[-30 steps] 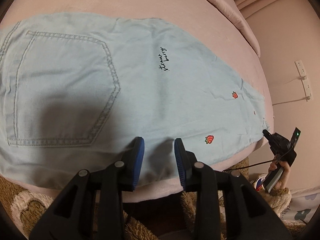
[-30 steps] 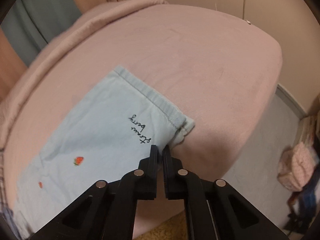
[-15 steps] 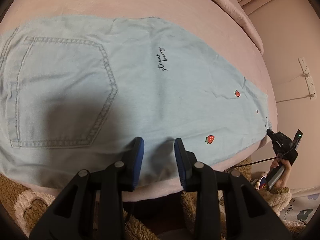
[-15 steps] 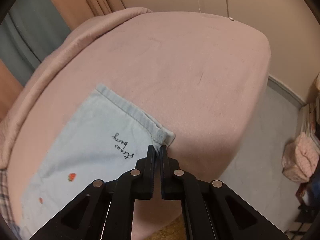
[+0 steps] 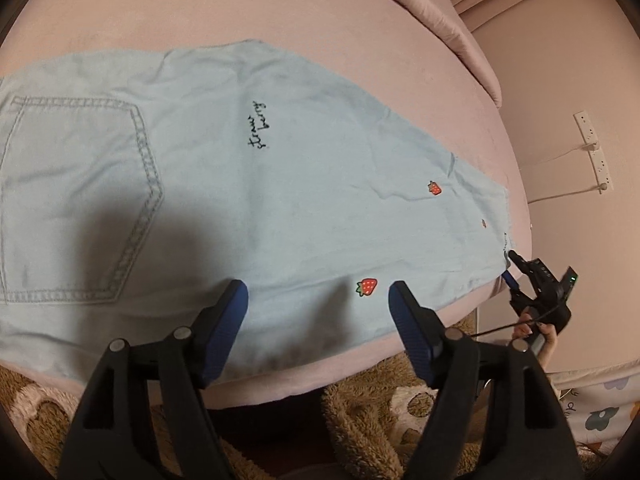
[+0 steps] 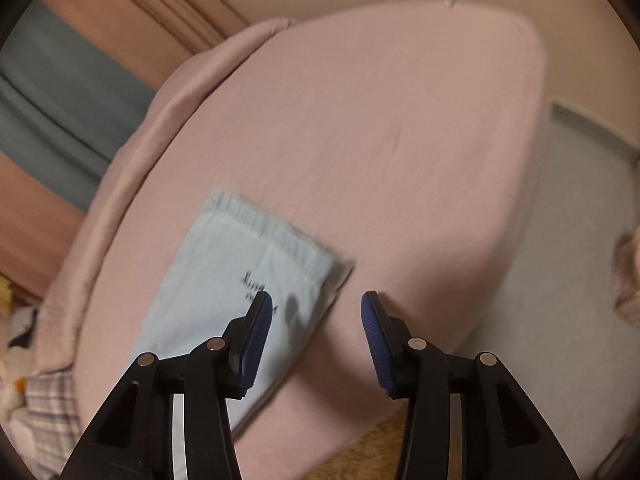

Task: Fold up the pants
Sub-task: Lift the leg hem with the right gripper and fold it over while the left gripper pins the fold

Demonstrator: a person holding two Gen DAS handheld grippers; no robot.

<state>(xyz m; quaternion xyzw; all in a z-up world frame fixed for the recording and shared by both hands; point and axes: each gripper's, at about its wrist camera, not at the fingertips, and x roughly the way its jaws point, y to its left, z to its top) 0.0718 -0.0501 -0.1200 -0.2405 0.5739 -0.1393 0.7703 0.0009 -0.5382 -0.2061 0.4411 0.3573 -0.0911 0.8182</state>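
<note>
Letting go was the change: your right gripper (image 6: 316, 316), pinched shut on the hem corner half a second ago, now stands wide open and empty just above that corner. Your left gripper (image 5: 318, 300) has also spread from a narrow gap to a wide one and holds nothing, poised over the near edge beside a strawberry patch (image 5: 366, 287). The light blue pants (image 5: 224, 184) lie flat on the pink bed (image 5: 360, 20), legs stacked, back pocket (image 5: 76, 200) facing up. That suggests the lengthwise fold is settled; you likely need fresh grips for the next crosswise fold.
</note>
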